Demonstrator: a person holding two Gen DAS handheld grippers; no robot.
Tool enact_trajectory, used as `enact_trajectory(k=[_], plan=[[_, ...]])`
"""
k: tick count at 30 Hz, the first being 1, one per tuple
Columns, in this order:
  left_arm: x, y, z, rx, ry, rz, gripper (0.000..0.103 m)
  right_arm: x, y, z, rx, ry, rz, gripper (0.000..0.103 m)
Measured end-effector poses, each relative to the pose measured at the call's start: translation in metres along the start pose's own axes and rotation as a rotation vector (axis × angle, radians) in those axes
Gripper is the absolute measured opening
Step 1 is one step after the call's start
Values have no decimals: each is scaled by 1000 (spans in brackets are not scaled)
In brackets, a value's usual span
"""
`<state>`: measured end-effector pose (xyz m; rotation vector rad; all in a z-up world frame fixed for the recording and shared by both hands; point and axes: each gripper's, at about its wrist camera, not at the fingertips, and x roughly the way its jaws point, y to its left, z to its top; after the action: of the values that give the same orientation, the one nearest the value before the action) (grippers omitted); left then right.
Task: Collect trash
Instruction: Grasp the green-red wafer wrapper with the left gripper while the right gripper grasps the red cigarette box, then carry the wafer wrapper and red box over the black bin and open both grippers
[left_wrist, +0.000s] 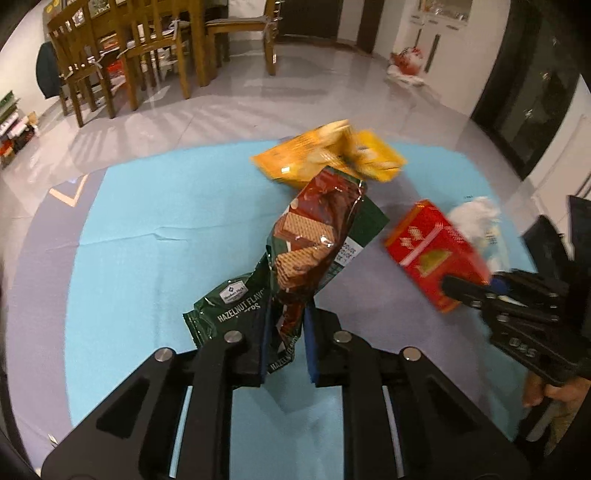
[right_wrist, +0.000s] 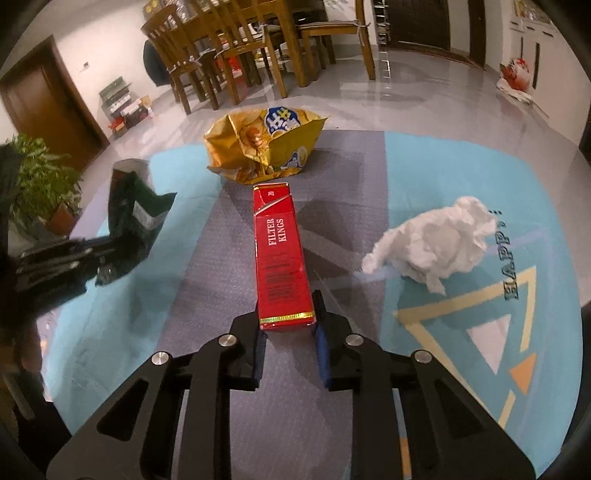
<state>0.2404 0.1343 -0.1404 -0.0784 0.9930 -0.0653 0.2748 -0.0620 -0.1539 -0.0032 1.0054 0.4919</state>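
Left claw (left_wrist: 284, 332) pinches your wafer bag (left_wrist: 314, 240), right claw (right_wrist: 286, 332) clamps the red box (right_wrist: 282, 258). Beyond the box, chip bag (right_wrist: 262, 147) and tissue (right_wrist: 436, 243) look left to collect.

Your left black two-finger tool (left_wrist: 283, 332) is clamped, its blue-padded fingers (left_wrist: 263, 343) drawn close together and pinching a green crinkled foil wafer bag (left_wrist: 314, 236) that stands up between them. Your right black two-finger tool (right_wrist: 287, 332) is closed on the near end of a red cardboard cigarette pack (right_wrist: 279, 254), a blue pad (right_wrist: 320, 347) pressed to each side. In the left wrist view, your bare right hand (left_wrist: 554, 397) grips that tool's handle at the right edge.
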Motion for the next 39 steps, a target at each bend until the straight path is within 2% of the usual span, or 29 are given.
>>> enact_trajectory(k=[9,15,24,33,39], plan=[[-38,-40,-10,-8,-63,-97,16,-61,-5,-10,31,-109,73,24],[-58,-79,-19,68,-122,-105,17,-115,-27,-24,89,-219,105,24],[-63,-121,-29,141,-136,-135,17,-156,-83,-45,216,-296,12,24],[-66,-140,-42,85,-121,-195,18,-190,-113,-63,271,-394,-71,24],[-76,-151,-48,28,-113,-233,18,-212,-136,-75,311,-454,-207,24]])
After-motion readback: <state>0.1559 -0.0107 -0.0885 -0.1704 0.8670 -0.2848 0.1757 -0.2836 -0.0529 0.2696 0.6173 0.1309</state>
